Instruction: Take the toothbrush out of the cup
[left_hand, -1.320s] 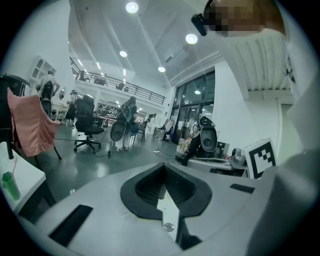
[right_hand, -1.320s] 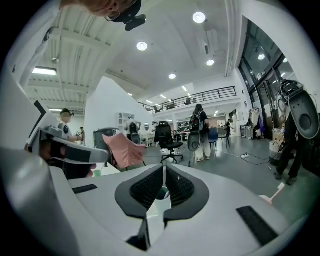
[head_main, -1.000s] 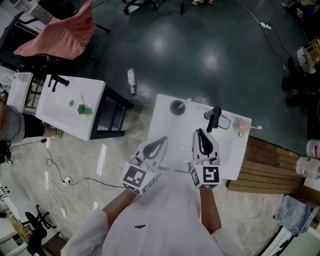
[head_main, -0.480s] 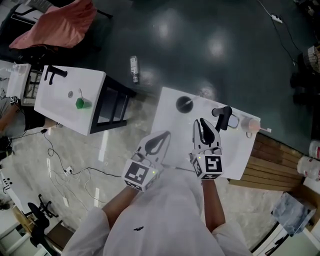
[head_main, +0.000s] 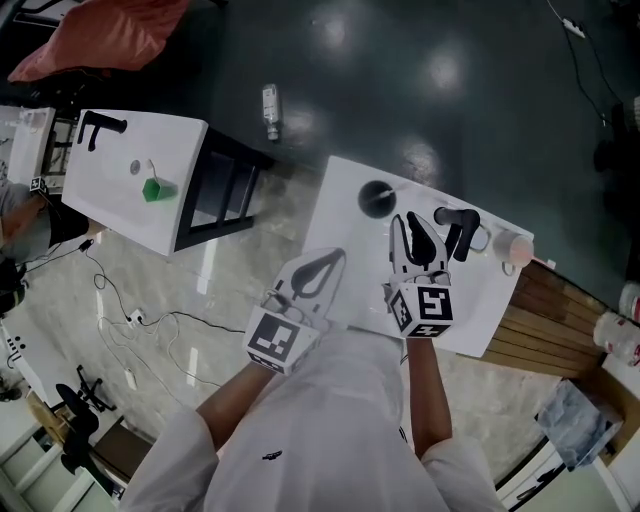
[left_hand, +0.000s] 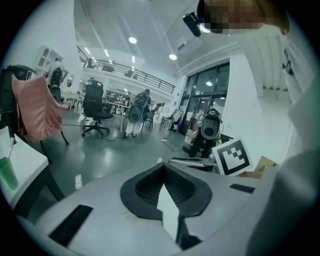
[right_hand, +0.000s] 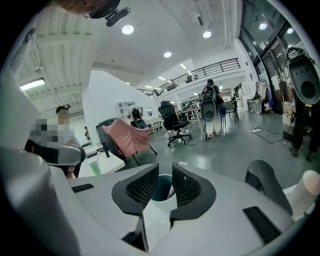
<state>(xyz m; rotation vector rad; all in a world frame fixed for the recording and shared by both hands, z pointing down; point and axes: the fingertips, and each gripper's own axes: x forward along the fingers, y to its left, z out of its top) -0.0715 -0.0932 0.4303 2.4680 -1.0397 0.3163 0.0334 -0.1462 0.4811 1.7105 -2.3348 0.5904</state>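
Observation:
A dark cup (head_main: 376, 199) stands near the far edge of the white table (head_main: 335, 215). In the right gripper view the cup (right_hand: 160, 189) shows in the gap between the jaws, with a pale toothbrush handle (right_hand: 171, 190) leaning in it. My right gripper (head_main: 406, 220) hovers just right of and short of the cup, jaws a little apart, nothing between them (right_hand: 165, 167). My left gripper (head_main: 338, 256) hangs over the table's near left part, jaw tips touching and empty (left_hand: 163, 167).
A black faucet-shaped fixture (head_main: 455, 230) and a pink cup (head_main: 515, 247) stand at the table's right end. Another white table (head_main: 110, 210) with a green cup (head_main: 152, 189) is at the left. A bottle (head_main: 270, 108) lies on the dark floor; wooden planks (head_main: 560, 330) border the right.
My right gripper has moved forward and now sits closer to the dark cup. The left gripper has come forward a little, still shut. The head view has shifted.

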